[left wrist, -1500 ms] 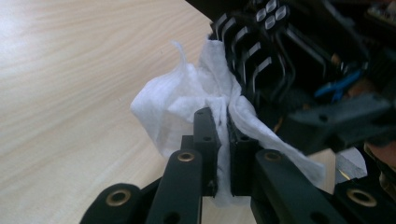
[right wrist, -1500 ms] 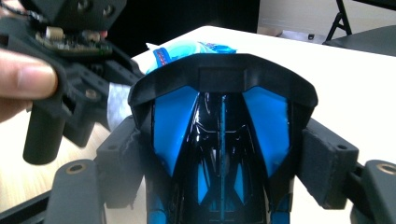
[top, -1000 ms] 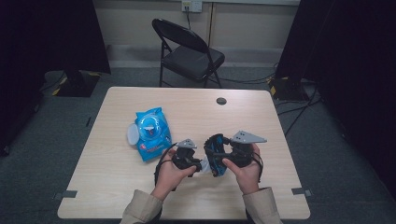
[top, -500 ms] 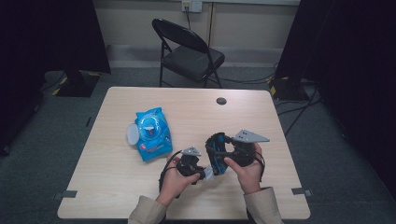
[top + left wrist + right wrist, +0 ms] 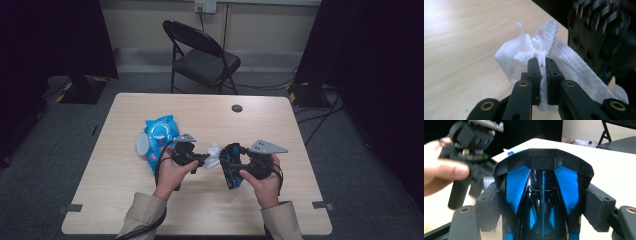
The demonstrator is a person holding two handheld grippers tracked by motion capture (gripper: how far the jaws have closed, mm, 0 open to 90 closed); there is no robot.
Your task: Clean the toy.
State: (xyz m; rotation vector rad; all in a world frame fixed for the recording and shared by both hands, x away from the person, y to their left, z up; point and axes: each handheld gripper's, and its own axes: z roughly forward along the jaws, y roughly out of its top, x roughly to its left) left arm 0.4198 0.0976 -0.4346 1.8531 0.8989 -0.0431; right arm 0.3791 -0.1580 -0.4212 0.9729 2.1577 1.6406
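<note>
White, dimpled wipe (image 5: pixel 524 53) is pinched tight between the jaws of my left gripper (image 5: pixel 542 62); in the left gripper view it bunches up above the pads and trails off to the right, toward the black-and-blue thing in my other hand. From the high view the wipe (image 5: pixel 214 152) hangs in the air between my two grippers, above the wooden table (image 5: pixel 280 130).

My right gripper (image 5: pixel 543 202) stands wide but clamped on a glossy black and blue plastic object (image 5: pixel 542 192), its pads pressing both flanks. I can't say what that object is, and I read no lettering on it.

Beside my left hand (image 5: pixel 172 172) lies a blue wipes pack (image 5: pixel 160 135), flat on the table, with a round white patch on its face; its printing is too small to read. Behind the table stands a black folding chair (image 5: pixel 202 55).
</note>
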